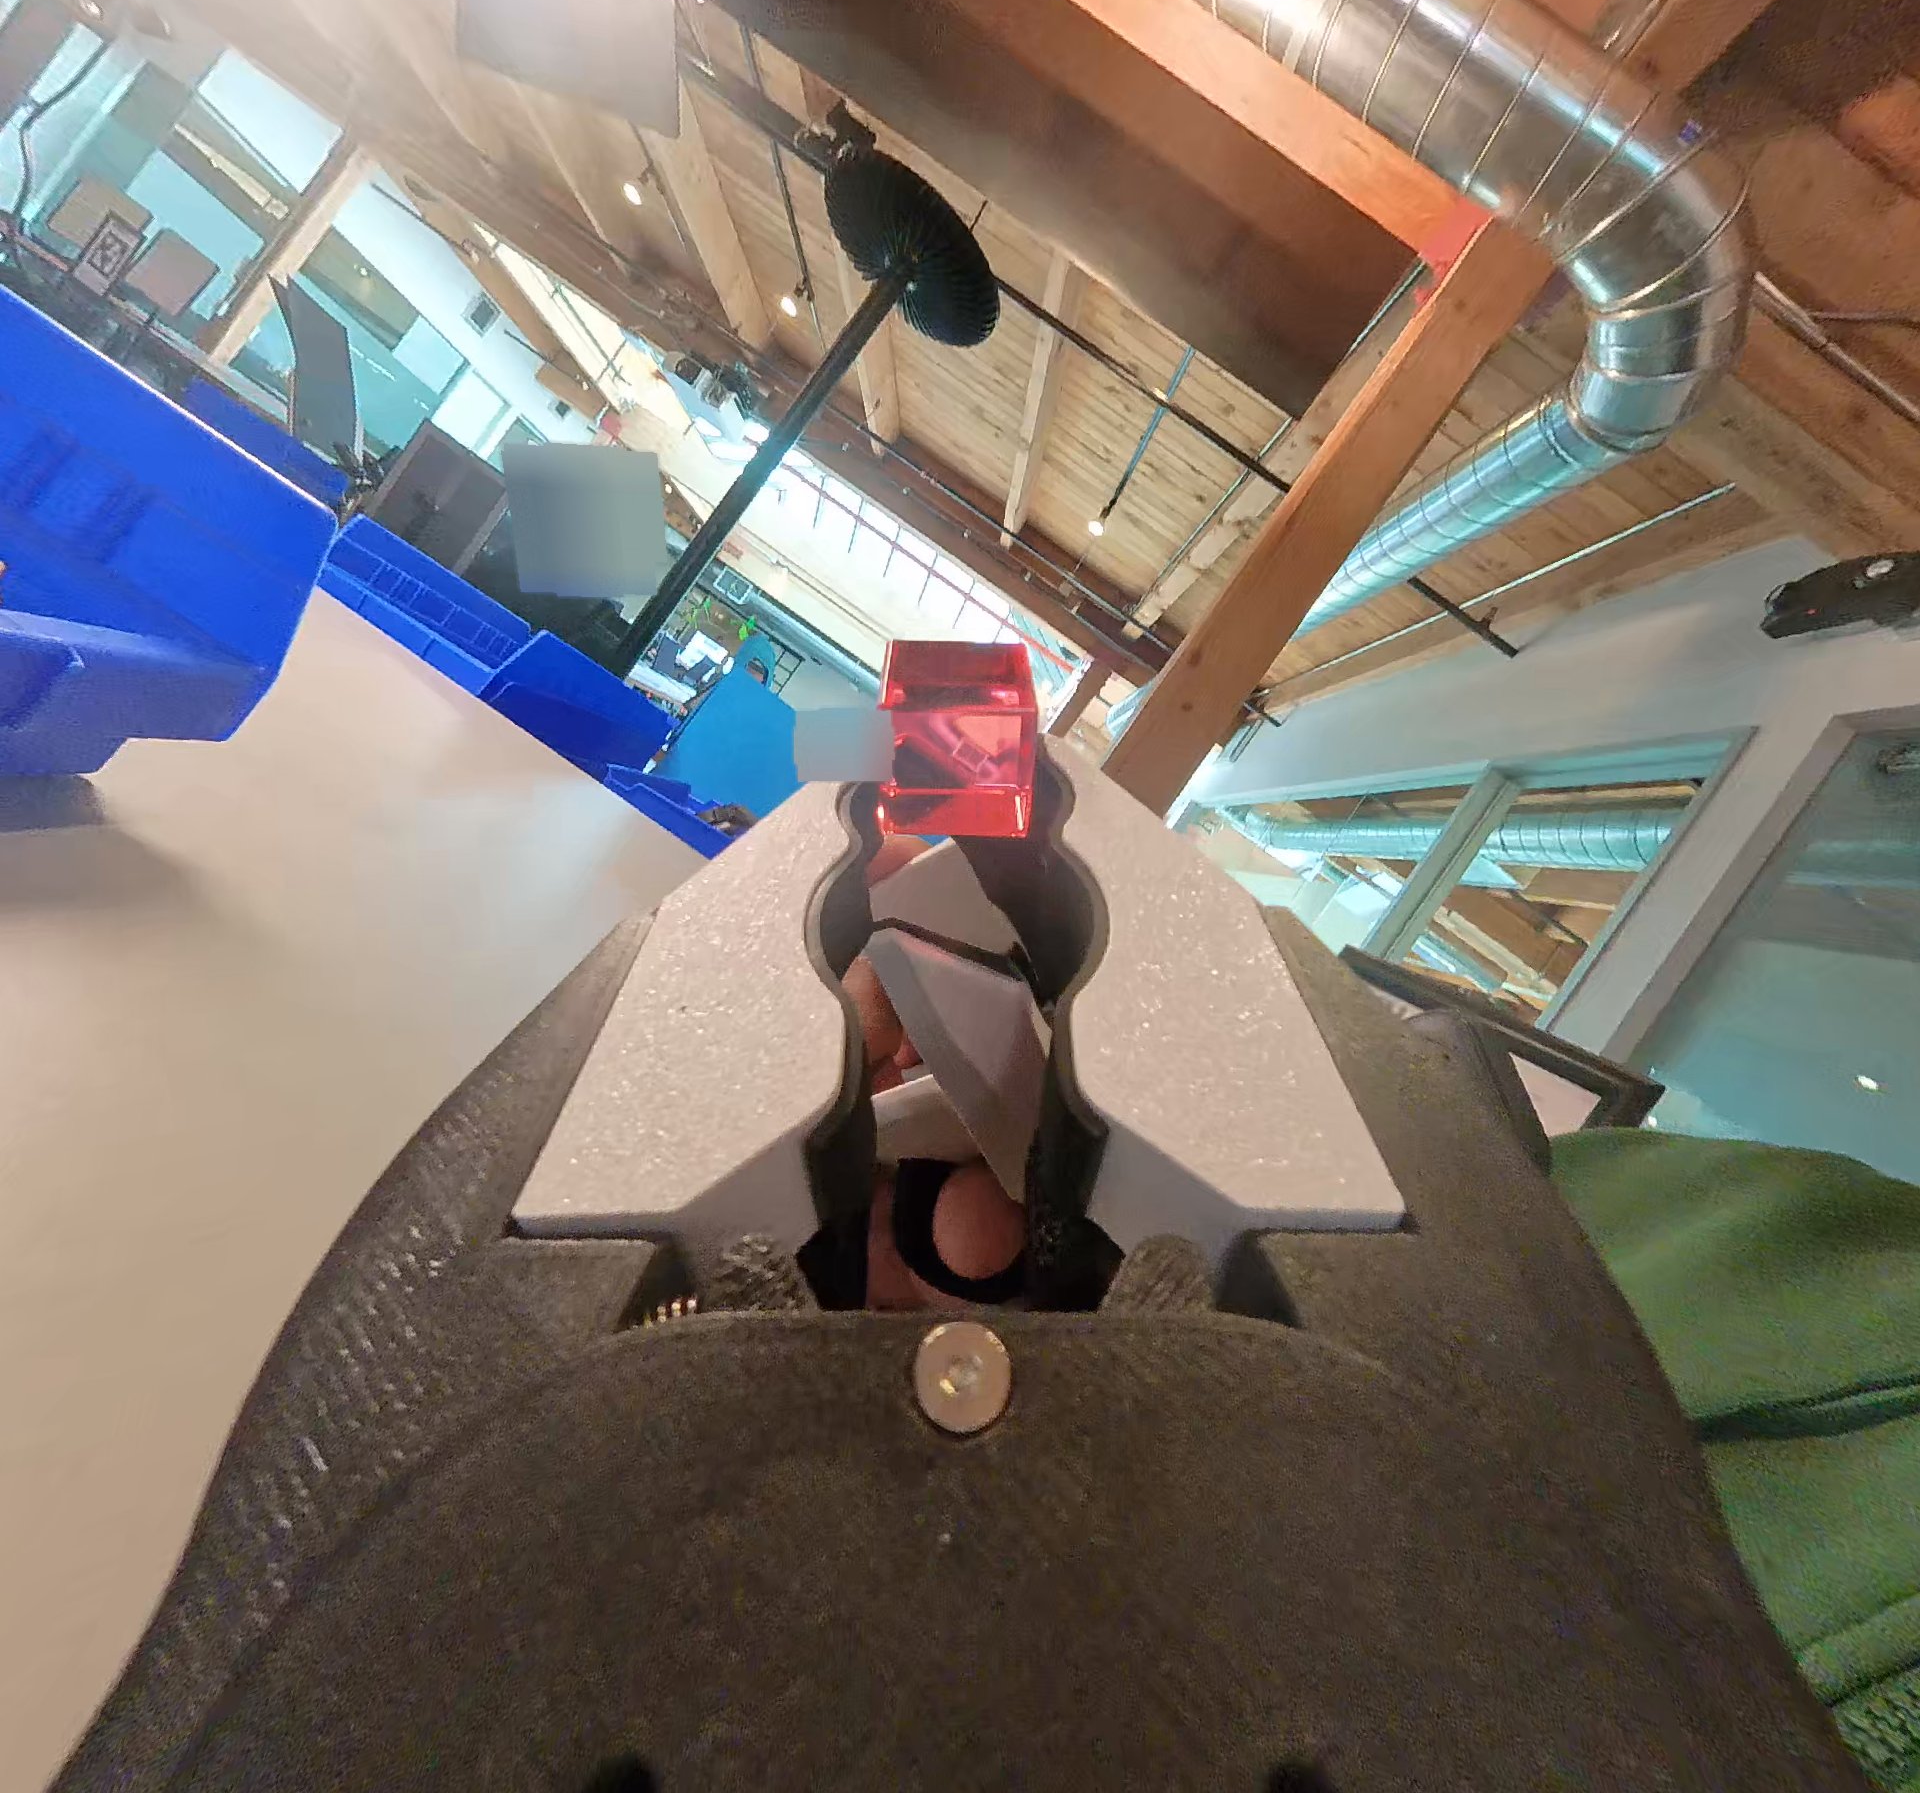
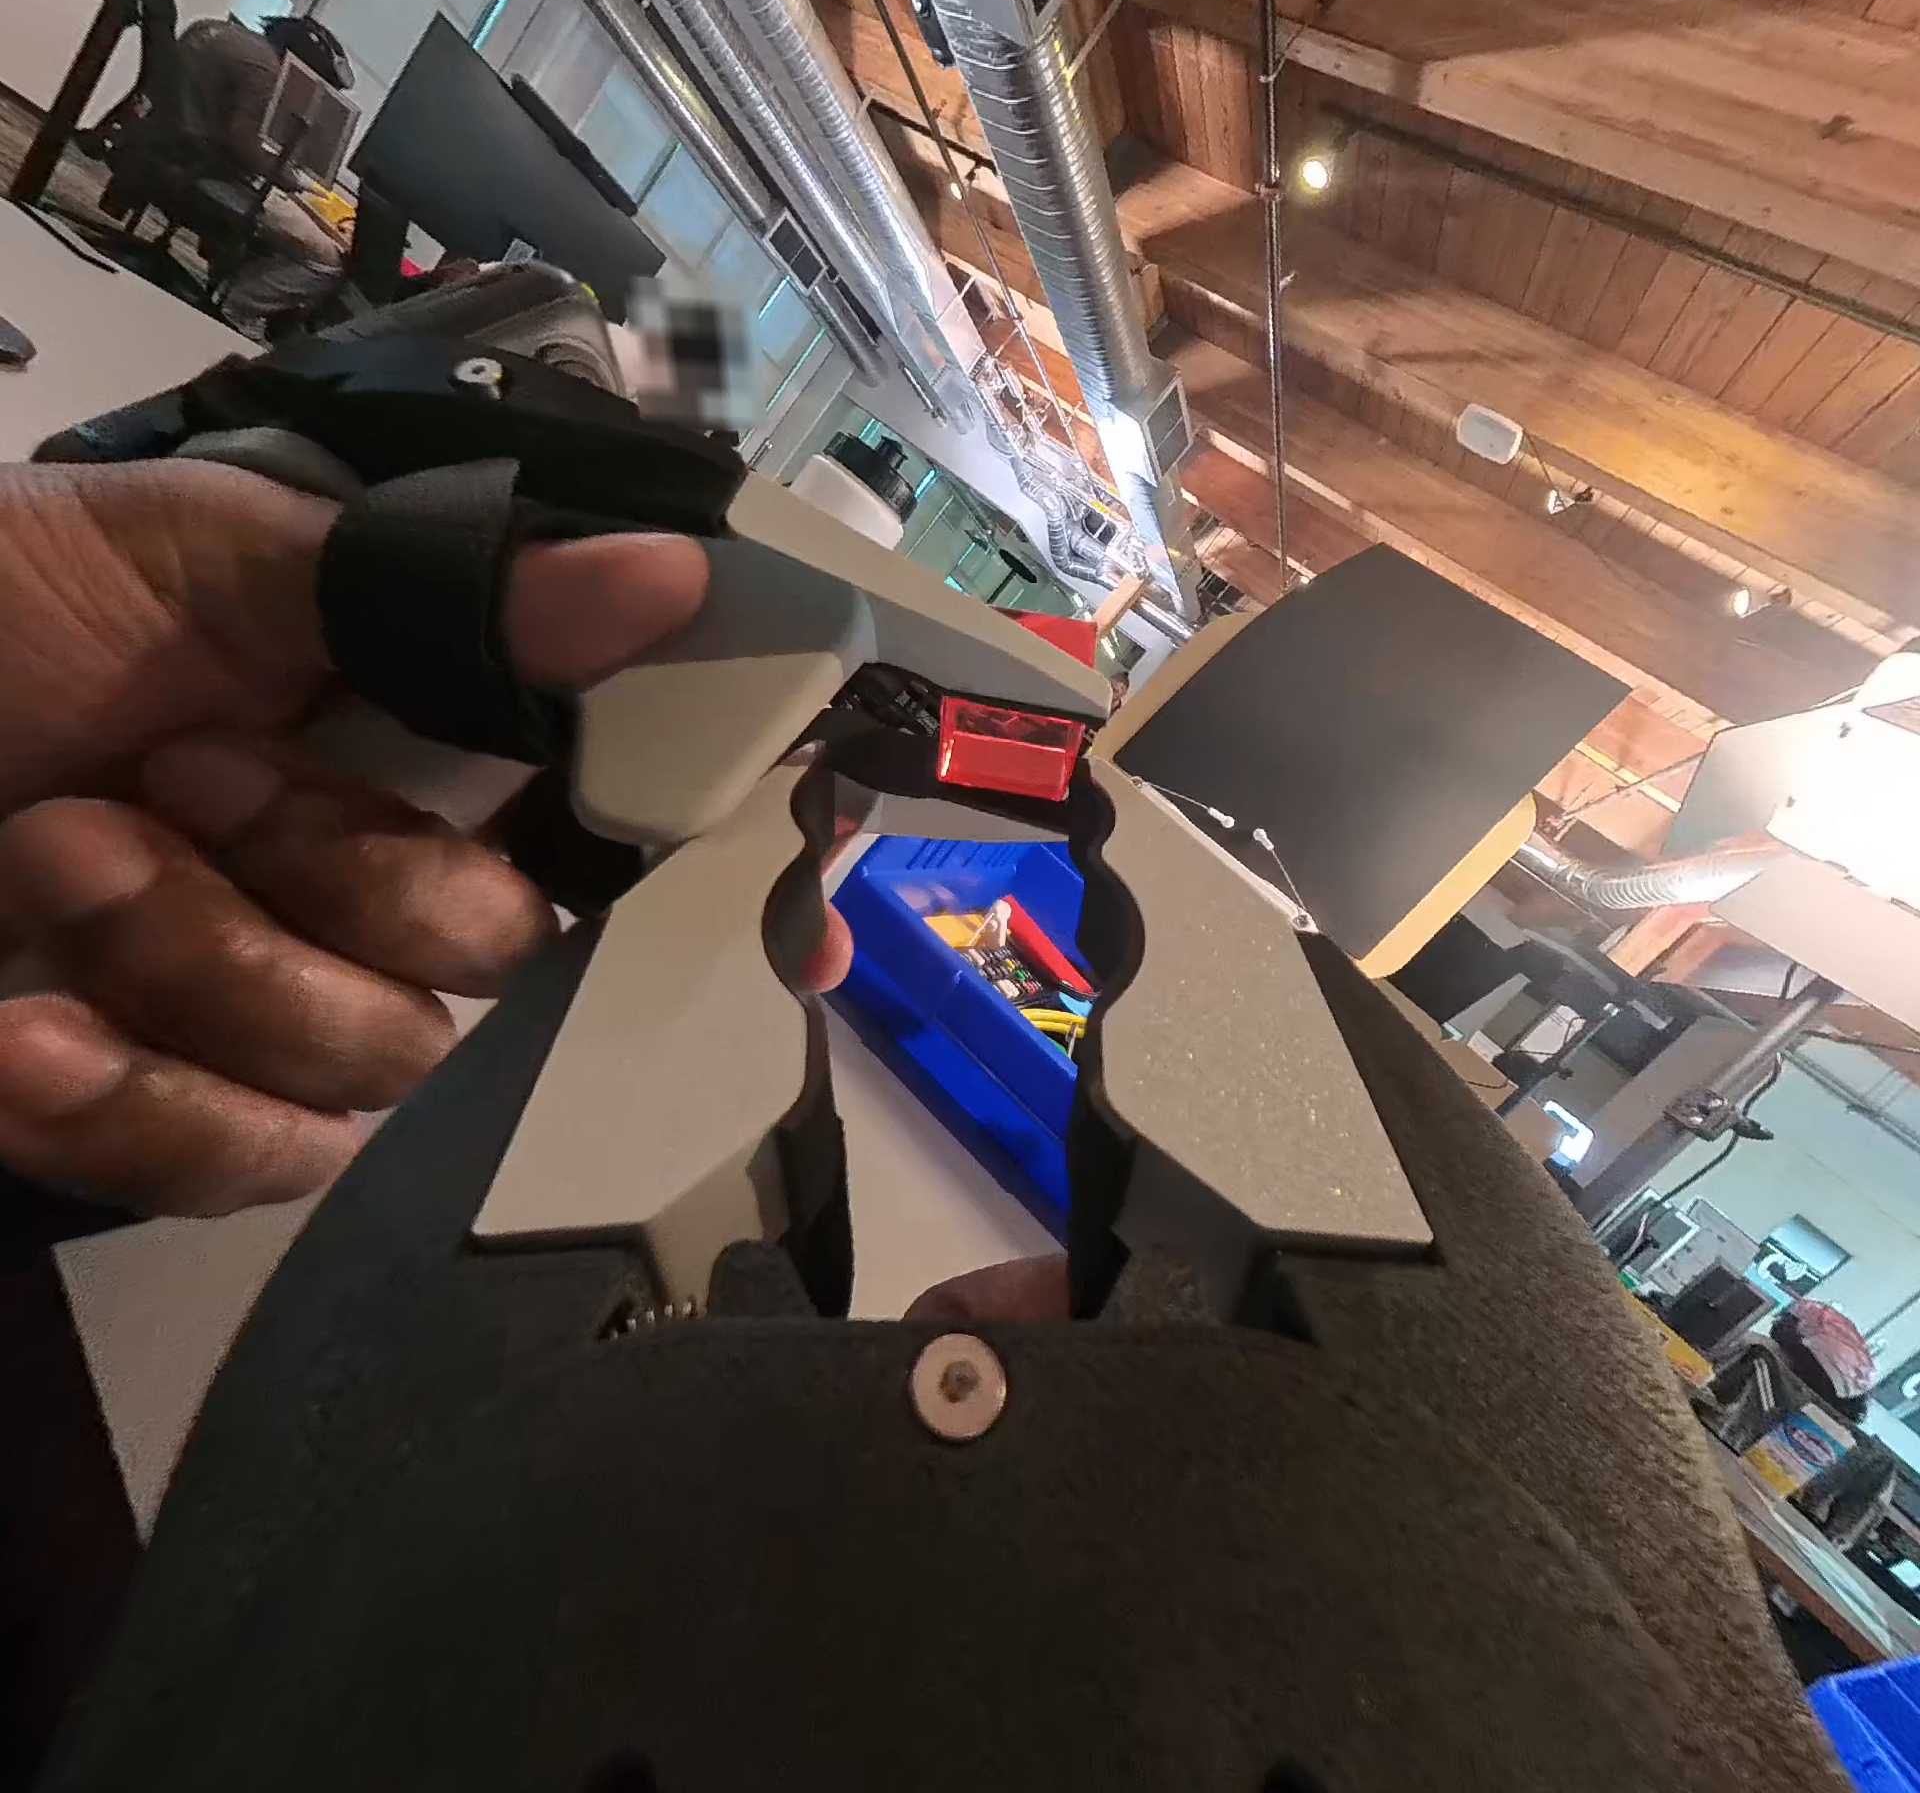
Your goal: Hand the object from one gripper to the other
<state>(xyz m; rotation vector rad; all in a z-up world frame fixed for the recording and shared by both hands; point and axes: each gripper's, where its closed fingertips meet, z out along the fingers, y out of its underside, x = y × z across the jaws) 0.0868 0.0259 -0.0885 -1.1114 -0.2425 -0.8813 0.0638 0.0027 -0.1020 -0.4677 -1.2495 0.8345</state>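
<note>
Wooden beams and shiny pipes filled the ceiling high above a pale table (image 1: 312, 912) with blue bins (image 1: 156, 548) on it. Both tools were tipped up toward the roof. The left gripper (image 1: 954, 787) pinched the little red cube (image 1: 956, 741) at its very tip, with most of the cube sticking out past the fingers. The right gripper (image 2: 951, 813) came in from the side, crossing the left one. Its fingers were spread wide and held nothing. The cube sat just past its tips, almost between them. A hand (image 2: 208, 787) held the left tool.
</note>
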